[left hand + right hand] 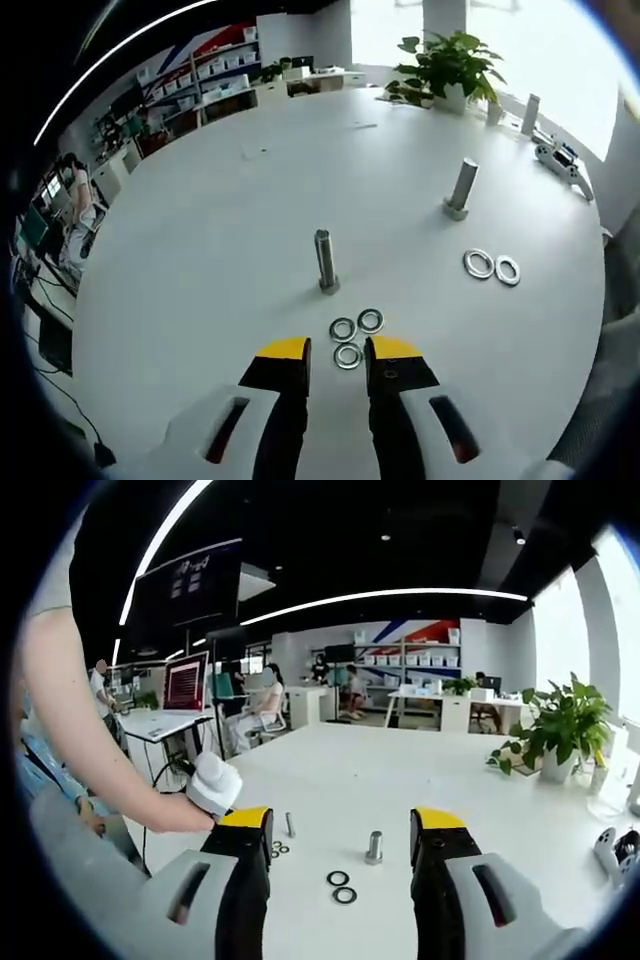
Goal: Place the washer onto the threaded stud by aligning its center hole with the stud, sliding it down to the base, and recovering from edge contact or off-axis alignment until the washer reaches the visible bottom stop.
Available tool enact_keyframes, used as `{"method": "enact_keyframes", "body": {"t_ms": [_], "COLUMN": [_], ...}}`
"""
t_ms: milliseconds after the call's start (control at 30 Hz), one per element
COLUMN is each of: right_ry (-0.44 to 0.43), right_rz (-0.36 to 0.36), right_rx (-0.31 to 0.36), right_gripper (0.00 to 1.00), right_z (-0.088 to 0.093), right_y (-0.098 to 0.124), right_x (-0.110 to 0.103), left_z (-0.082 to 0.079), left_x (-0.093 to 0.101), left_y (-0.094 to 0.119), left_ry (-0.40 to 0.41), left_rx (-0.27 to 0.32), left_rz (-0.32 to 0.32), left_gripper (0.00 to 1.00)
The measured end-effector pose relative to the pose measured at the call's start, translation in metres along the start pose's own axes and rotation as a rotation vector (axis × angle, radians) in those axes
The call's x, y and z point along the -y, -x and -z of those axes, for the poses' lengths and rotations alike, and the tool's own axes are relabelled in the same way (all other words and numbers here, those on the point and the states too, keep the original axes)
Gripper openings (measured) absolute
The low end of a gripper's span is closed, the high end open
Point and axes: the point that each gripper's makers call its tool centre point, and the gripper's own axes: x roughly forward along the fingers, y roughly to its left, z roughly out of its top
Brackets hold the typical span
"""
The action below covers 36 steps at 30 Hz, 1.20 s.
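- Three flat silver metal washers (pixel 347 356) lie loose on the white table (pixel 200 260), just ahead of the left gripper (pixel 337 352), beside the upright threaded steel stud (pixel 325 260).
- Both grippers' jaws are spread, nothing held; right gripper (pixel 340 825) hovers.
- Pick-up not yet begun; a rim pinch is needed next.

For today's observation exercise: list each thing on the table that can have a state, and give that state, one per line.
Left gripper: open, empty, above the three washers.
Right gripper: open, empty.
Near stud: upright, bare.
Far stud: upright, bare.
Three washers: flat, clustered beside the near stud.
Two washers: flat, side by side.
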Motion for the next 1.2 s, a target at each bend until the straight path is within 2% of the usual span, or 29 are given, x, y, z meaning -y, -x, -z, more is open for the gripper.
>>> {"method": "enact_keyframes", "body": {"t_ms": [433,1033,1133,1200], "right_ry": [-0.021,-0.014,-0.011,-0.012], "right_rz": [0.009,0.004,0.004,0.005], "right_rx": [-0.004,-0.01,-0.01,-0.011], "right_gripper": [0.57,0.57,0.56,0.56], "right_z": [0.002,0.002,0.002,0.002], "right_y": [0.001,0.002,0.001,0.002], "right_x": [0.004,0.003,0.002,0.003], "left_z": [0.0,-0.005,-0.005,-0.004], "left_x": [-0.003,0.009,0.007,0.005], "left_y": [-0.01,-0.001,-0.001,-0.001], "left_ry": [-0.029,-0.11,-0.055,-0.049], "left_rx": [-0.003,-0.002,0.006,0.007], "left_rz": [0.007,0.026,0.032,0.028], "left_gripper": [0.17,0.12,0.11,0.11]}}
